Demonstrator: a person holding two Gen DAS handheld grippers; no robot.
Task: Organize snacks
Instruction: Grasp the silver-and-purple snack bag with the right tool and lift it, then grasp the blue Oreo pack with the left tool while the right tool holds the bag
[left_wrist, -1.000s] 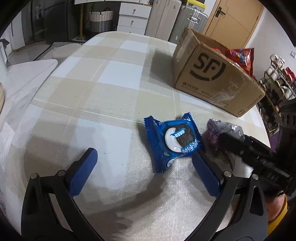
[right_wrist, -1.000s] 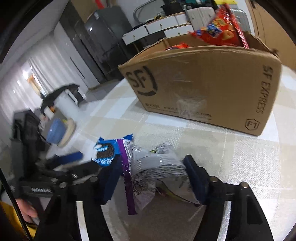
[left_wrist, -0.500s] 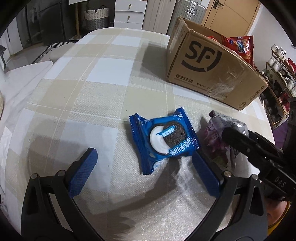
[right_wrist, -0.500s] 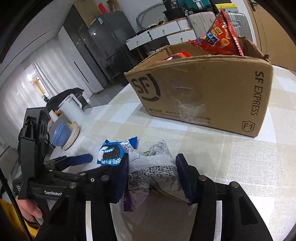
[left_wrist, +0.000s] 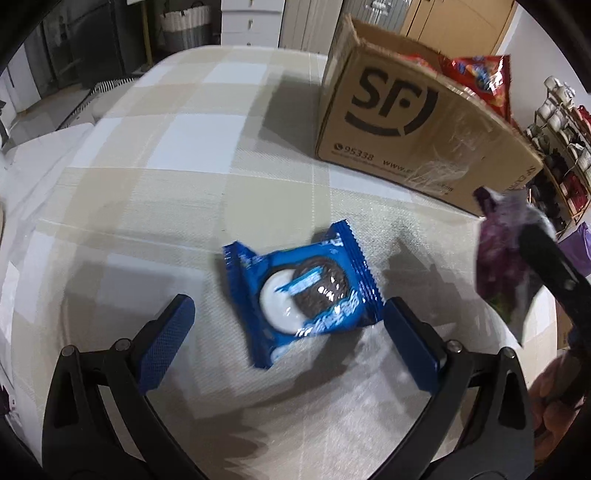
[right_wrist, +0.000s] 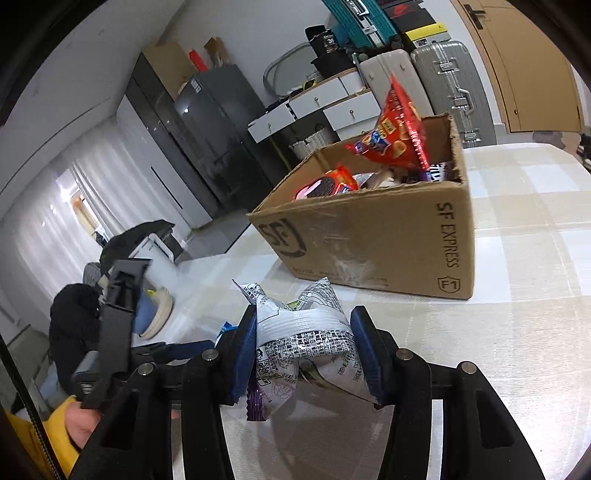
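A table (left_wrist: 192, 147) under a beige-and-white checked cloth fills most of both views. On it stands an open cardboard box (right_wrist: 388, 236) printed with "SF" and "SF EXPRESS", its flaps up. Inside the box a red chip bag (right_wrist: 397, 129) stands upright above the rim, with a red-and-pink cookie packet (right_wrist: 328, 182) and other wrappers lying lower down, partly hidden.

The left gripper (left_wrist: 288, 325) points steeply down at the cloth with its blue-padded jaws spread wide — nothing is clamped. The blue cookie packet (left_wrist: 303, 291) lies flat on the table between the fingers, its right edge just beside the right pad; whether they touch I cannot tell.

The right gripper (right_wrist: 303, 339) has its jaws drawn close together, pressing on both sides of a crumpled silver-and-purple snack pouch (right_wrist: 306, 332). Those jaws have just been closing on it. The pouch is off the cloth — in the left wrist view it hangs in the air at the right edge, in front of the box's near corner. It is outside the box, on the near side.

A hand with a yellow sleeve (right_wrist: 59, 439) grips the left tool's handle.
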